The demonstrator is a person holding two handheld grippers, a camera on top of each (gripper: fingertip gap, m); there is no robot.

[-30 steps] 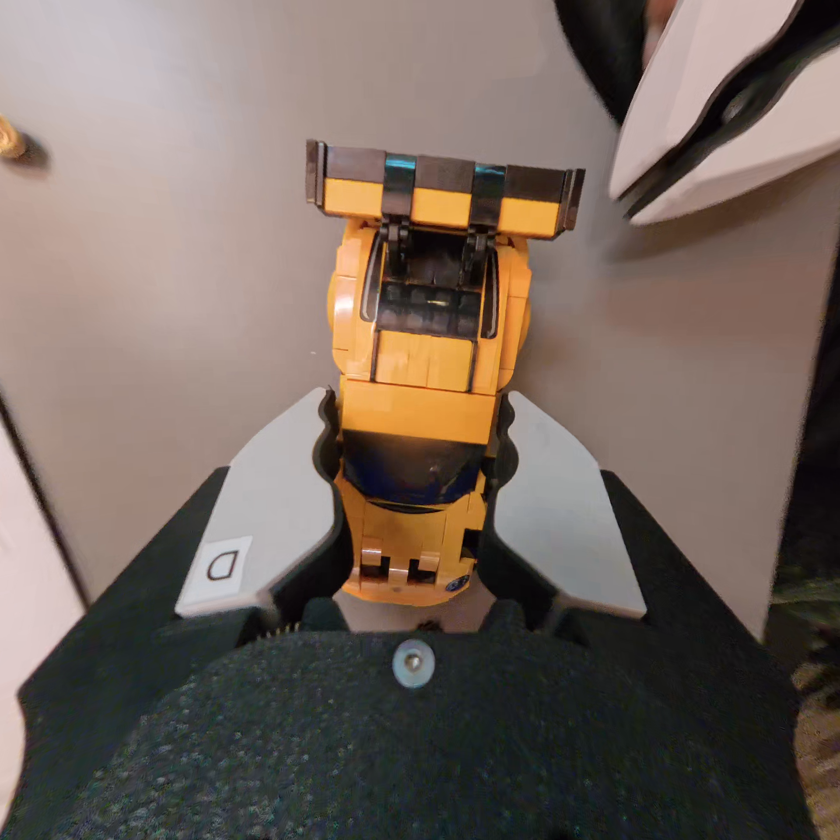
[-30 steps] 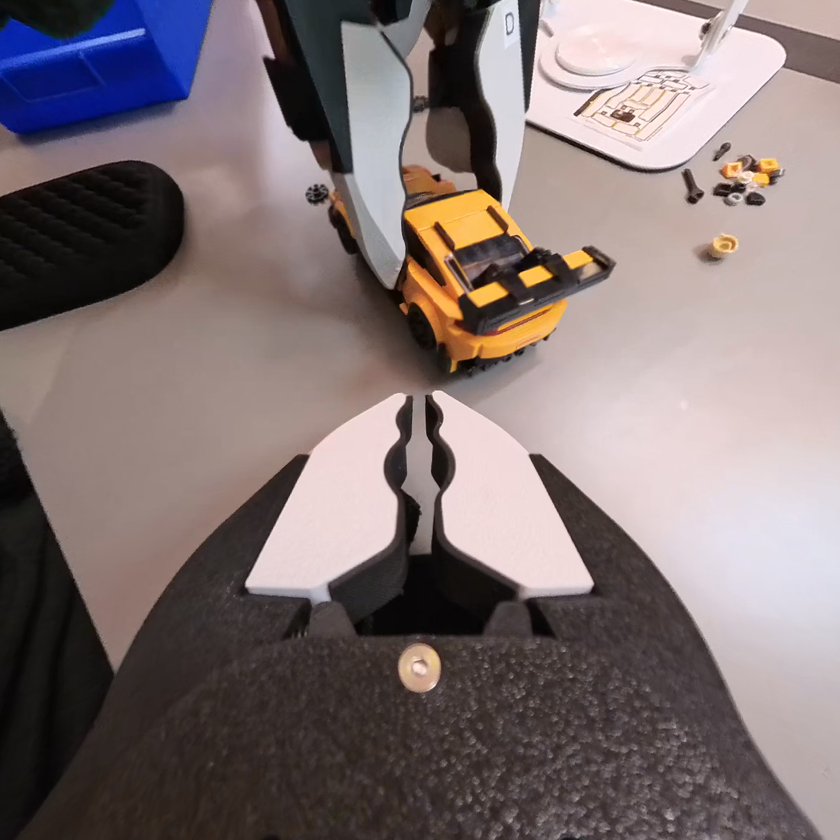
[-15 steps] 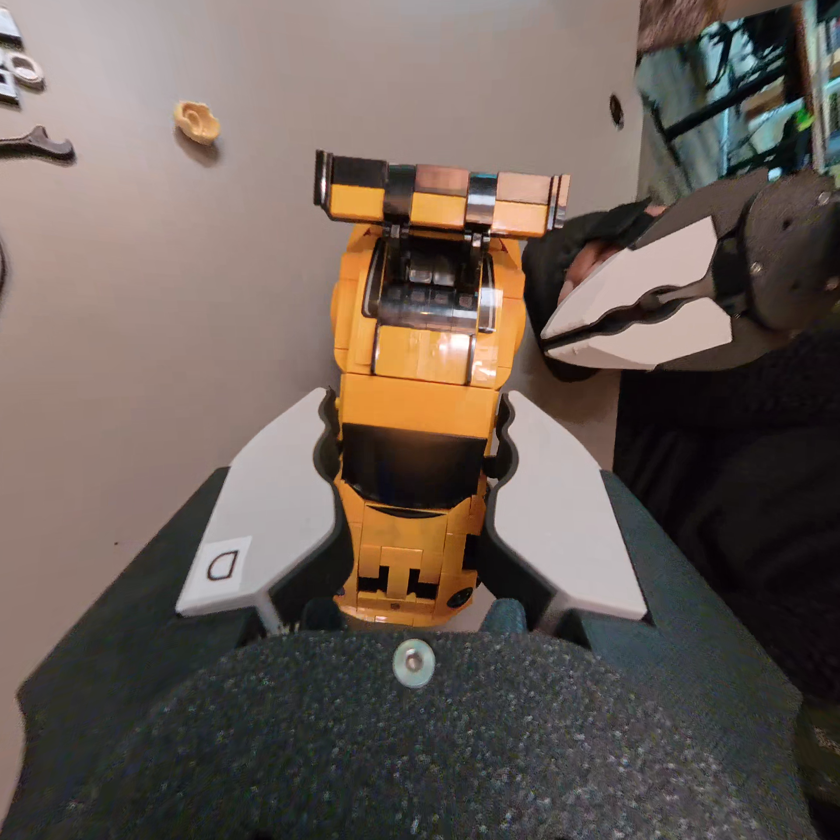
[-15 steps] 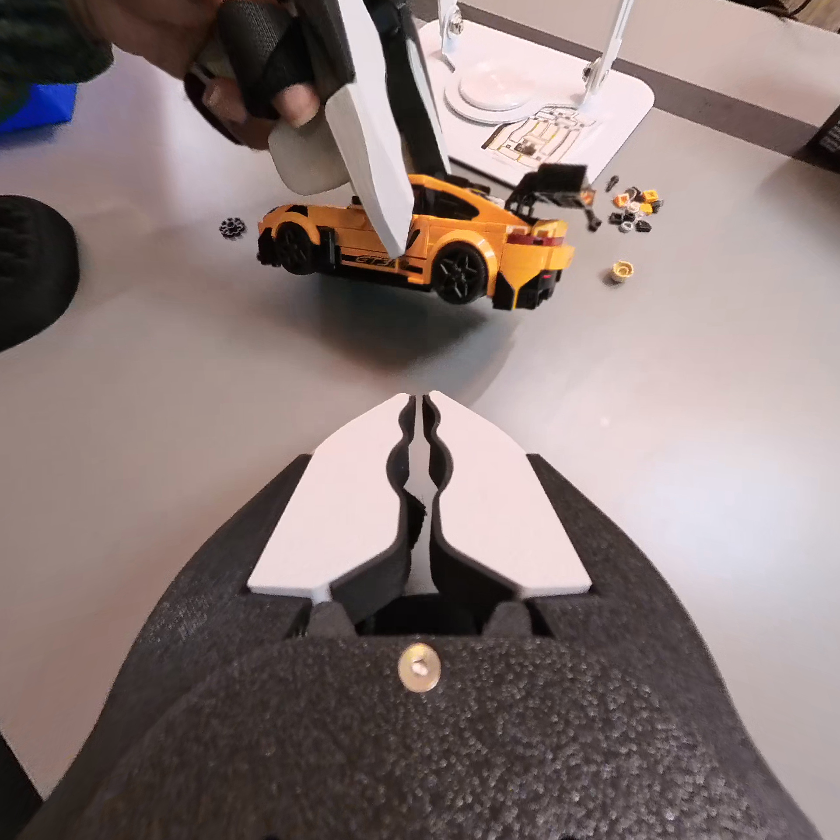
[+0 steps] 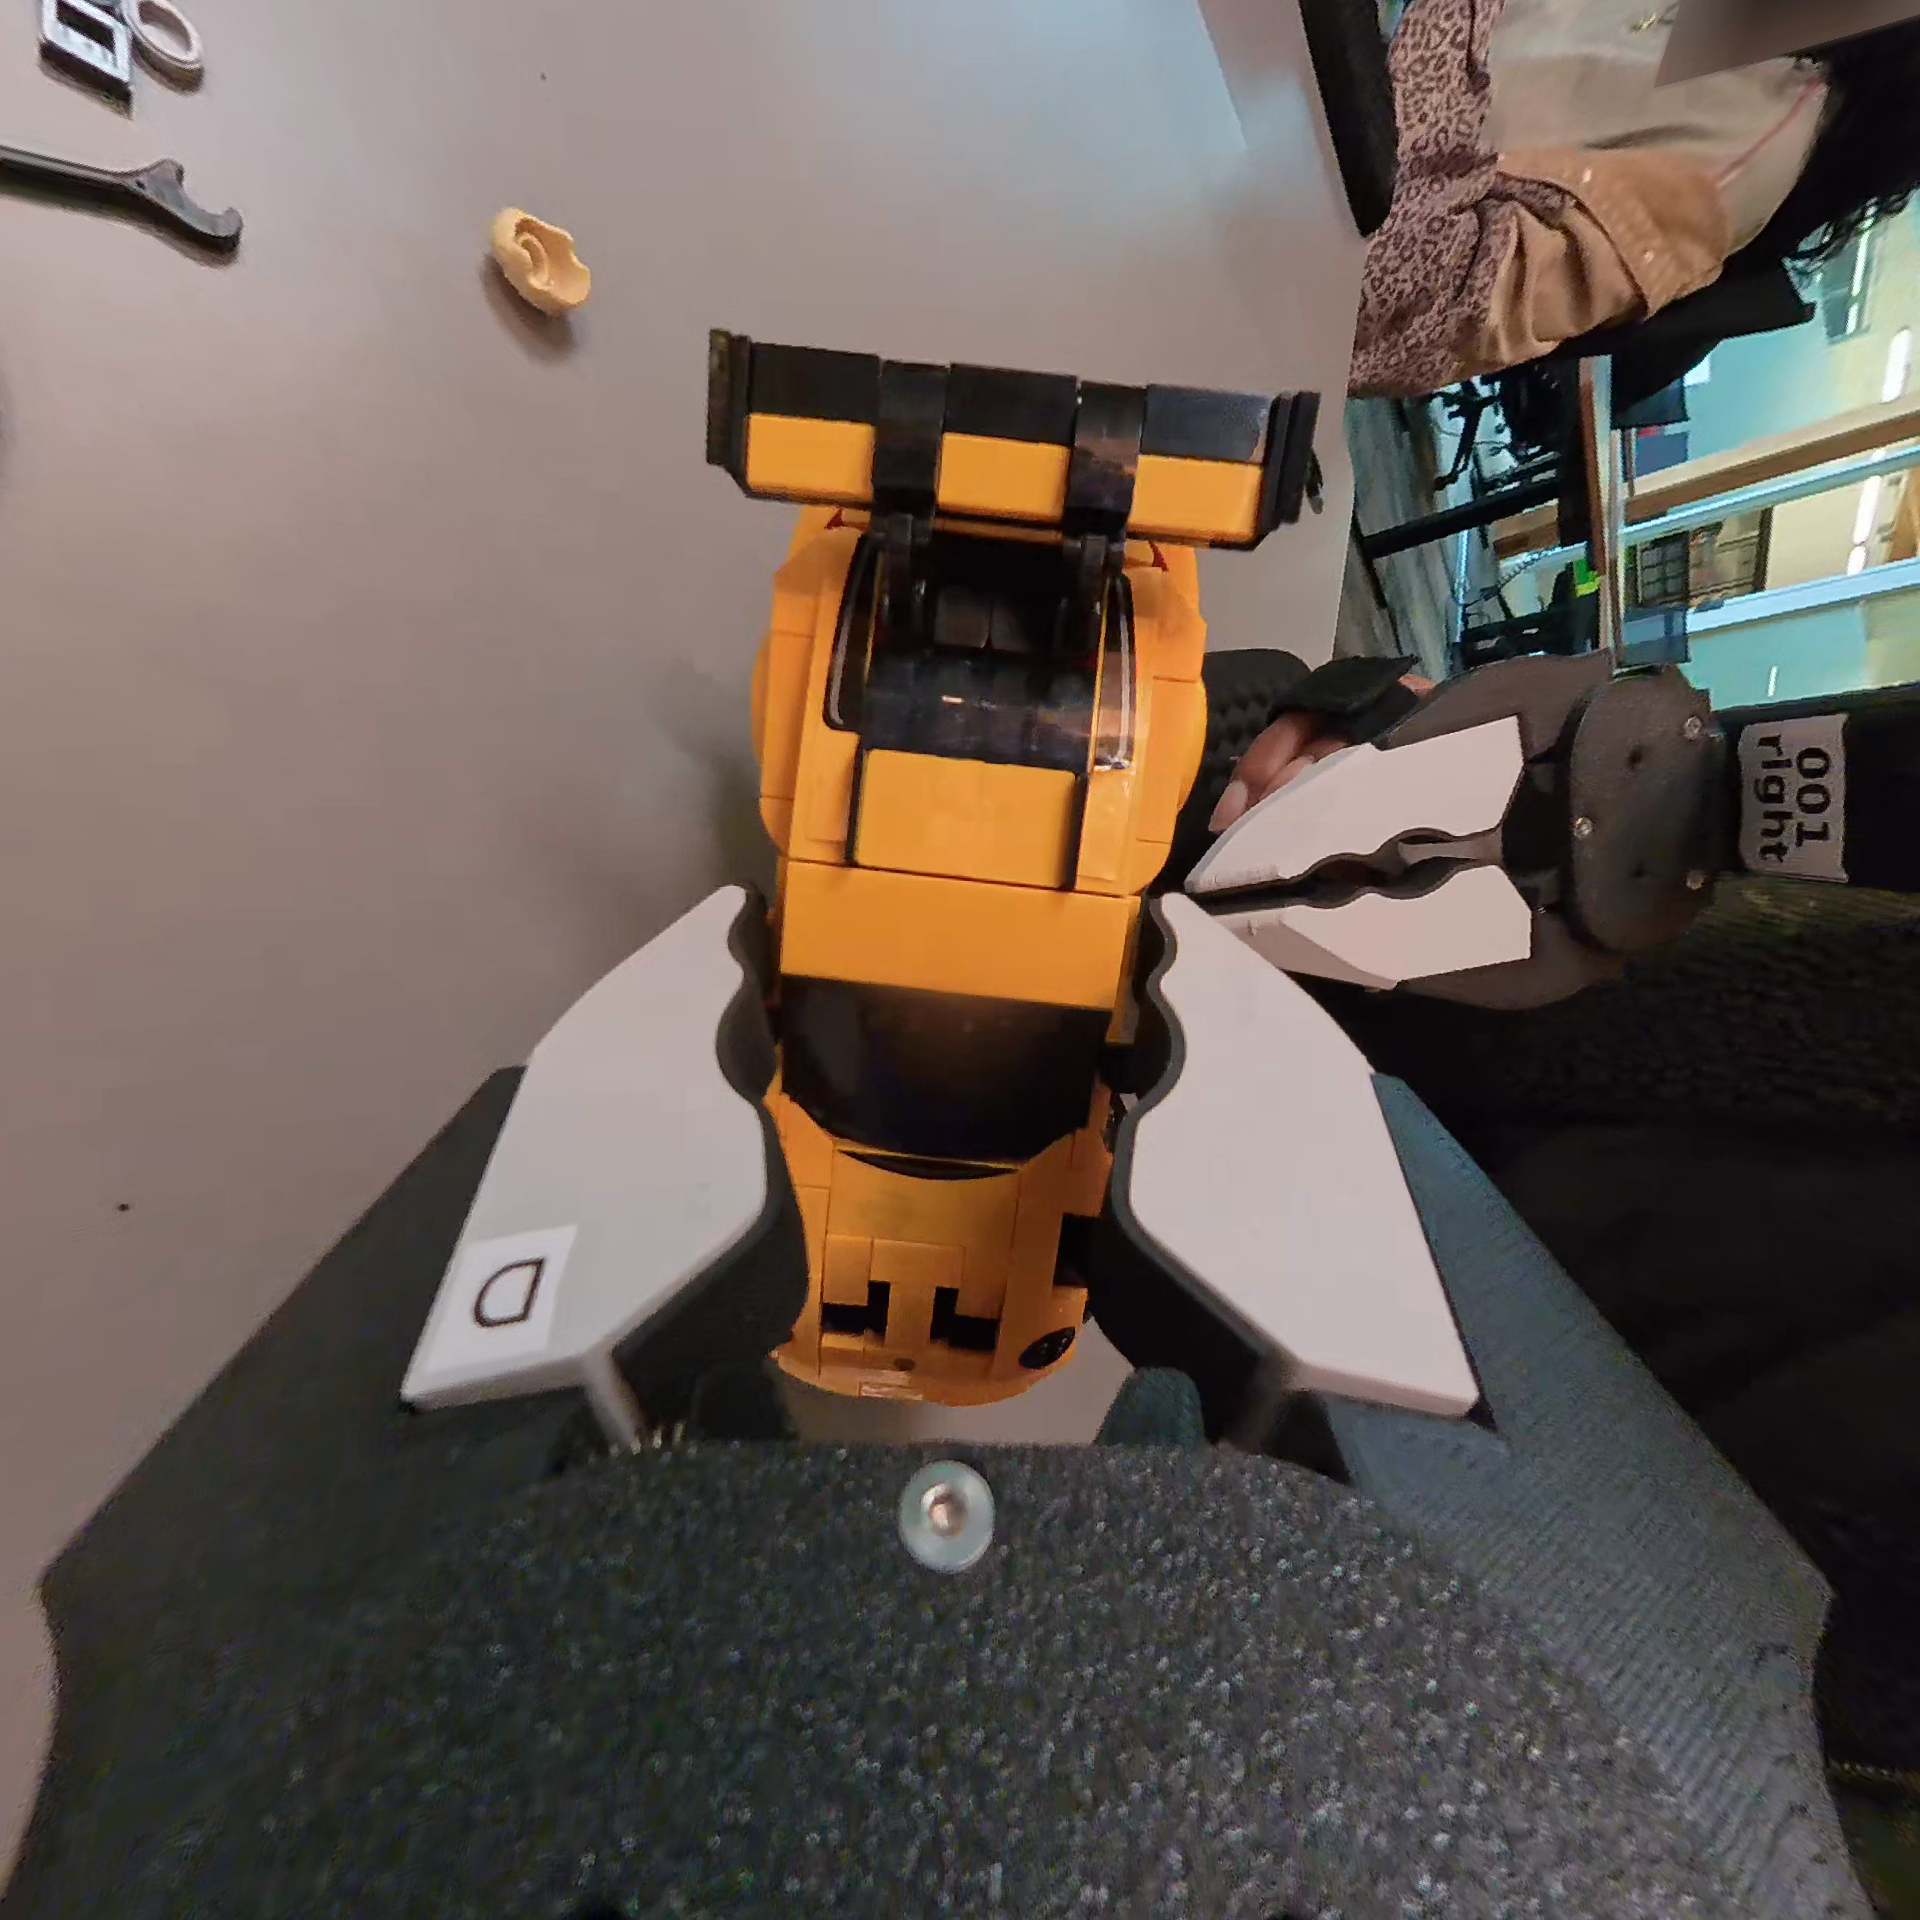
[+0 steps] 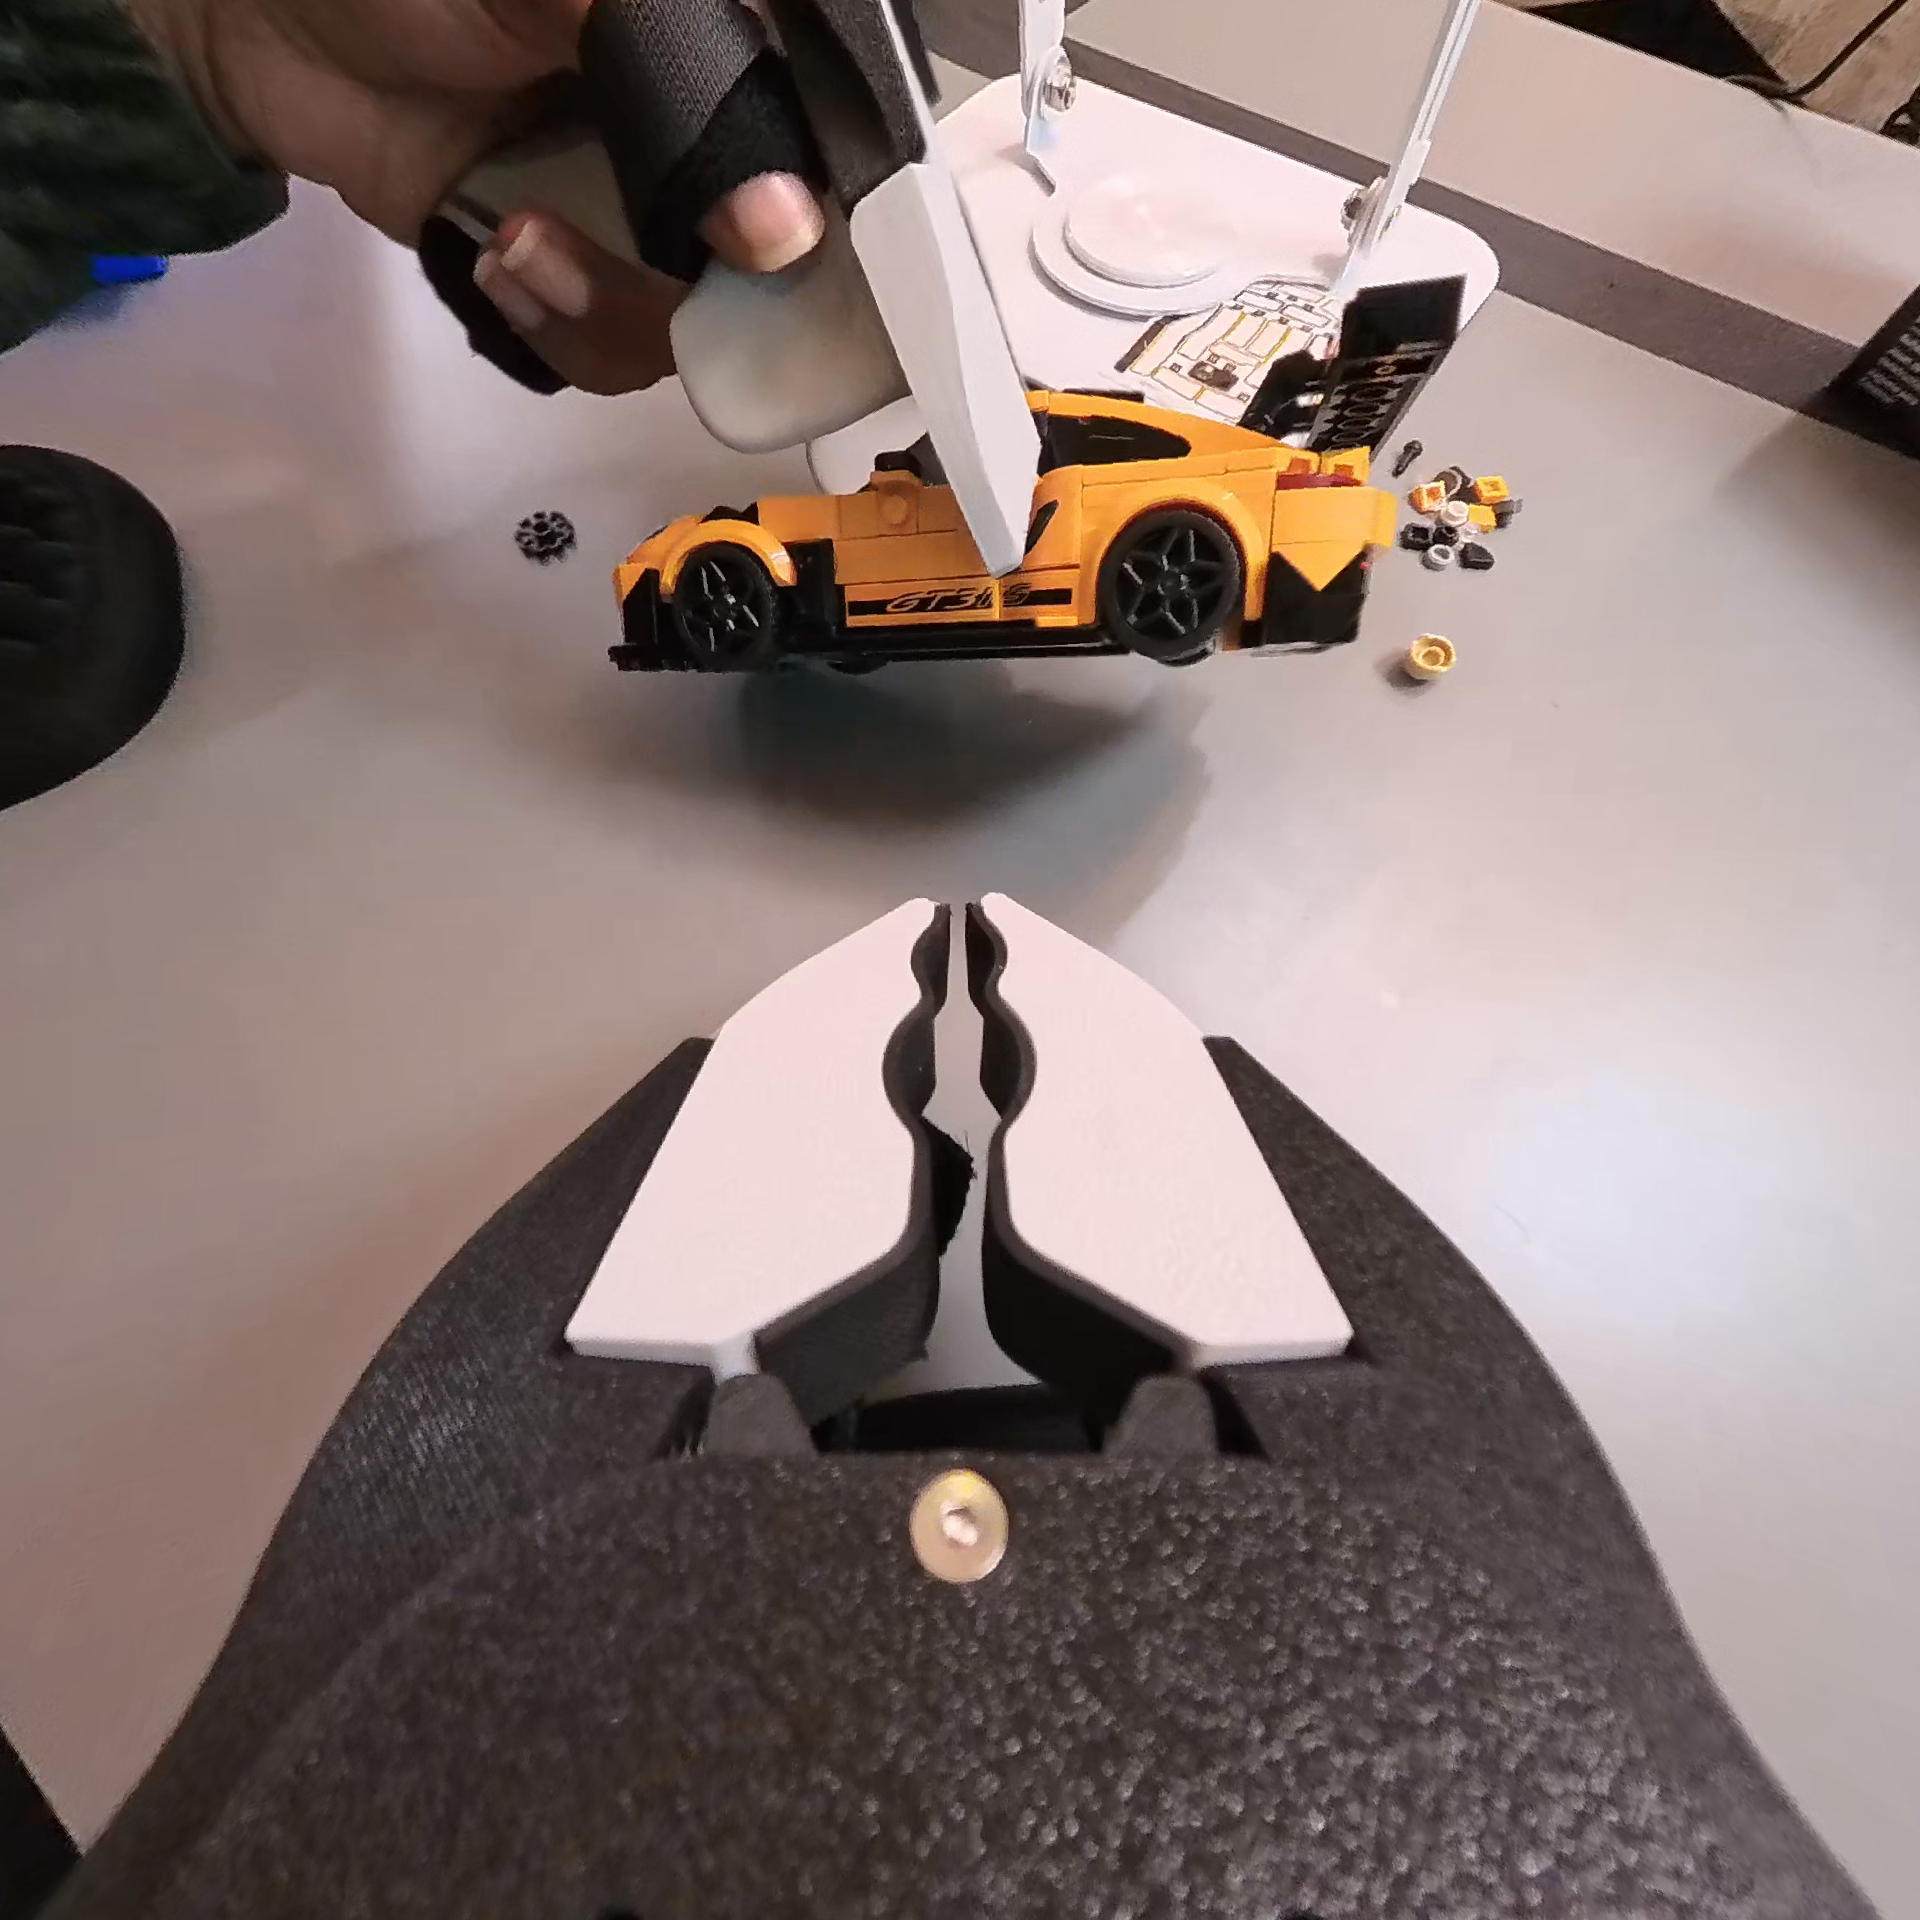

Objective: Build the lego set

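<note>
— What sort of place is this?
— A lab or shared workroom. Past the right-hand fingers (image 5: 1288, 1174) stand metal racks (image 5: 1683, 499) and glass partitions.
— And the surface (image 6: 1455, 935)?
— Plain grey, with a white camera stand base (image 6: 1226, 239) and a black foam pad (image 6: 73, 613) ahead of the fingers.

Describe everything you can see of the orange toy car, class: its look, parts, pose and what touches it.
The orange toy car is built of glossy plastic bricks, with black trim, a dark windscreen, black spoked wheels and a black-and-orange rear wing. It looks nearly complete. It hangs level above the grey table, casting a shadow below. The left gripper clamps its cabin sides between white jaws; nothing else touches it.
</note>
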